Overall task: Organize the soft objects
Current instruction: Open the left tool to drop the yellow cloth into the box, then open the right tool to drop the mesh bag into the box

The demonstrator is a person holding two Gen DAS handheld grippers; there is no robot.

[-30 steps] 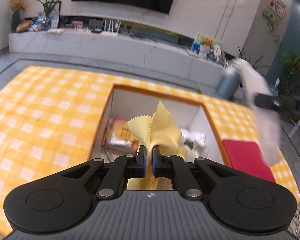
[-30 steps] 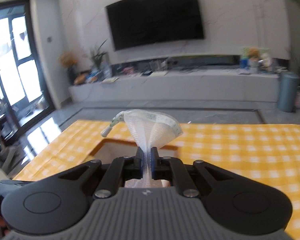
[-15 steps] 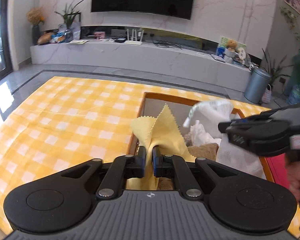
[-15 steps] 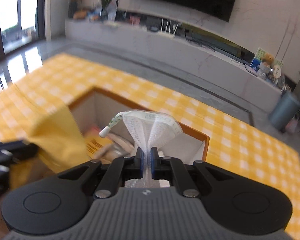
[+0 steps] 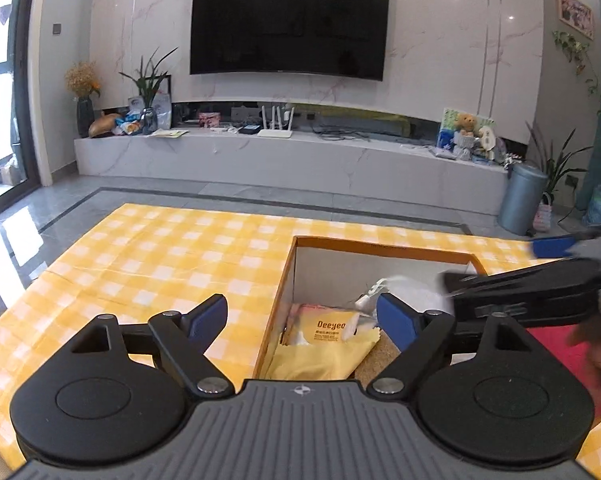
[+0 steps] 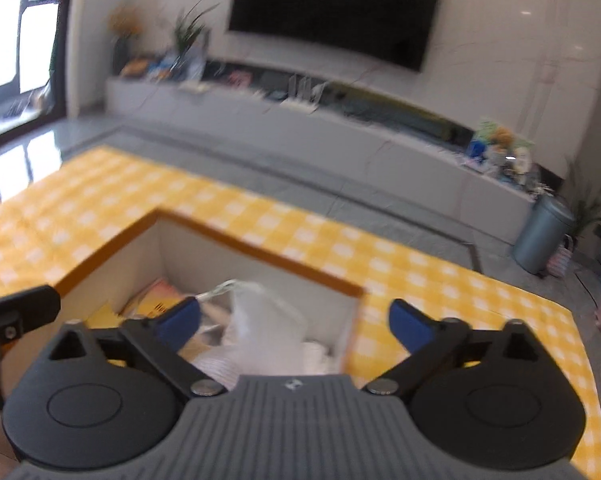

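An open box (image 5: 284,280) with an orange rim sits sunk into the yellow checked tablecloth (image 5: 160,264). My left gripper (image 5: 302,320) is opening wide above its left edge, with nothing pressed between the pads. The yellow cloth (image 5: 324,358) lies loose in the box beside a yellow "Deeyeo" packet (image 5: 328,328). My right gripper (image 6: 294,318) is also opening wide over the box (image 6: 260,254); the white mesh cloth (image 6: 264,320) hangs blurred below it, free of the pads. From the left wrist view the right gripper (image 5: 540,276) reaches in from the right.
A red pad (image 5: 556,356) lies on the table right of the box. Beyond the table are grey floor, a long marble TV bench (image 5: 284,160), a wall TV and a grey bin (image 5: 522,198). A hand (image 5: 596,348) holds the right gripper.
Both grippers went from shut to wide open. The yellow cloth dropped from the left gripper into the box; the white mesh cloth left the right gripper, which moved down over the box.
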